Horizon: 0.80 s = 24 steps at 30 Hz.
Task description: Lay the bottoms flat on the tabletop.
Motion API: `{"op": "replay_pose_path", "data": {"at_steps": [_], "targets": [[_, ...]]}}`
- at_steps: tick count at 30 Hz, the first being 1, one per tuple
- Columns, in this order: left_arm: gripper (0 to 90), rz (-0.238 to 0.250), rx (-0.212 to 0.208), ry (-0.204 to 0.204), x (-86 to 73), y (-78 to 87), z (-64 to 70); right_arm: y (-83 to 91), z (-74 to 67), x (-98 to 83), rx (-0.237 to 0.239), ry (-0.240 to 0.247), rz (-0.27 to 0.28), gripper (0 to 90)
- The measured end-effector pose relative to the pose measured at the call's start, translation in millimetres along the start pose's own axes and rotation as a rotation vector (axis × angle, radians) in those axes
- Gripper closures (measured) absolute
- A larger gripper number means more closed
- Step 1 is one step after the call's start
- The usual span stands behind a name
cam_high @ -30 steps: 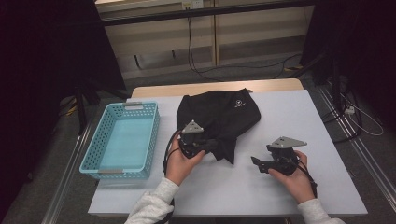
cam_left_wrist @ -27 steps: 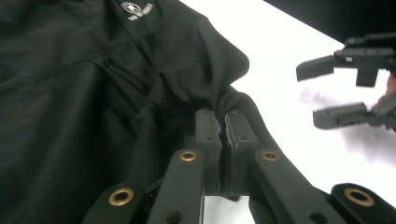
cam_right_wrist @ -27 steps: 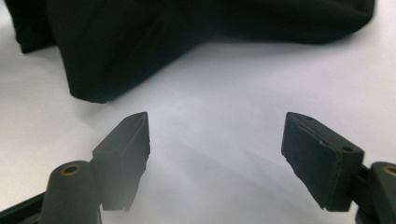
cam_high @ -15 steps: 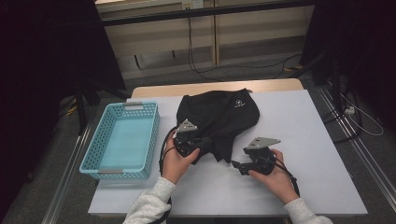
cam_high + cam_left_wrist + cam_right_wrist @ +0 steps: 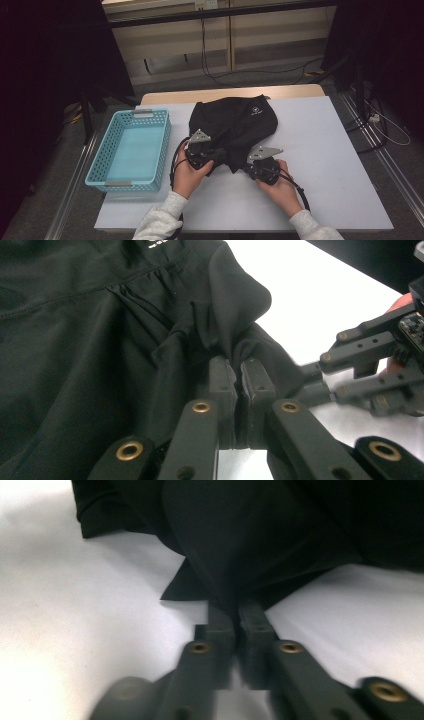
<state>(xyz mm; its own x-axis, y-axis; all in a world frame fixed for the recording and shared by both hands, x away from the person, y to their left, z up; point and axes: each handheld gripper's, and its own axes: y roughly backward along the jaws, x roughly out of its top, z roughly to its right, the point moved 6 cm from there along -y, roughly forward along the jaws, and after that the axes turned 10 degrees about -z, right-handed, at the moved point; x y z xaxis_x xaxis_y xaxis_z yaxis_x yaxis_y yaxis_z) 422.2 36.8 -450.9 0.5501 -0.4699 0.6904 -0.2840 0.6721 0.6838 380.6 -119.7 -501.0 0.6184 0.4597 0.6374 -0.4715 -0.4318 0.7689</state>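
Both hand-held grippers sit at the near edge of a black garment (image 5: 235, 125) on the white table (image 5: 330, 165). Left gripper (image 5: 216, 154), seen from above, lies at about 7 o'clock of the cloth, its jaws pressed together on a bunched fold of the fabric; in the left gripper view (image 5: 239, 377) the pads meet with the cloth pinched between them and puckered just above. Right gripper (image 5: 246, 169) lies at about 6 o'clock of the garment, just beside the left one. Its jaws have just been closing, and in the right gripper view (image 5: 235, 611) they stand together with a hanging point of the dark fabric caught between the tips. Each gripper is held in one of the person's hands, the light sleeves coming in from 6 o'clock. The garment lies crumpled at the table's middle, a small white logo (image 5: 256, 113) toward its 1 o'clock side. A turquoise basket (image 5: 111, 165) rests at 9 o'clock of the garment, apart from it.
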Motion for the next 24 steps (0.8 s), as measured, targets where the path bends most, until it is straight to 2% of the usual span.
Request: {"op": "replay_pose_path", "data": {"at_steps": [4, 9, 13, 15, 18, 19, 22, 24], "targets": [[85.6, 0.002, -0.007, 0.000, -0.3, -0.4, 2.1, 13.7, 7.0, 1.6, -0.011, -0.009, 0.030, 90.0], [85.5, 0.005, -0.039, -0.012, 2.9, -0.1, 10.3, 48.6, 22.0, -4.6, -0.047, -0.026, 0.086, 90.0], [85.5, 0.000, -0.084, -0.038, 5.2, -6.4, 24.2, 78.2, 25.3, -9.2, -0.062, -0.024, 0.130, 90.0], [85.3, -0.016, -0.088, -0.065, 4.3, -12.3, 32.2, 88.5, 22.6, -8.5, -0.067, -0.023, 0.149, 90.0], [84.3, -0.040, -0.095, -0.087, 0.0, -22.1, 38.1, 90.1, 21.2, -15.0, -0.100, 0.004, 0.105, 90.0], [82.9, -0.053, -0.097, -0.097, -1.6, -24.4, 38.3, 88.6, 21.7, -18.8, -0.096, 0.002, 0.094, 90.0], [75.2, -0.065, -0.092, -0.114, -4.6, -28.9, 37.3, 87.1, 30.7, -28.9, -0.105, -0.029, 0.073, 90.0], [63.5, -0.061, -0.083, -0.114, -4.7, -29.2, 35.9, 90.2, 38.1, -33.0, -0.104, -0.060, 0.077, 90.0]]}}
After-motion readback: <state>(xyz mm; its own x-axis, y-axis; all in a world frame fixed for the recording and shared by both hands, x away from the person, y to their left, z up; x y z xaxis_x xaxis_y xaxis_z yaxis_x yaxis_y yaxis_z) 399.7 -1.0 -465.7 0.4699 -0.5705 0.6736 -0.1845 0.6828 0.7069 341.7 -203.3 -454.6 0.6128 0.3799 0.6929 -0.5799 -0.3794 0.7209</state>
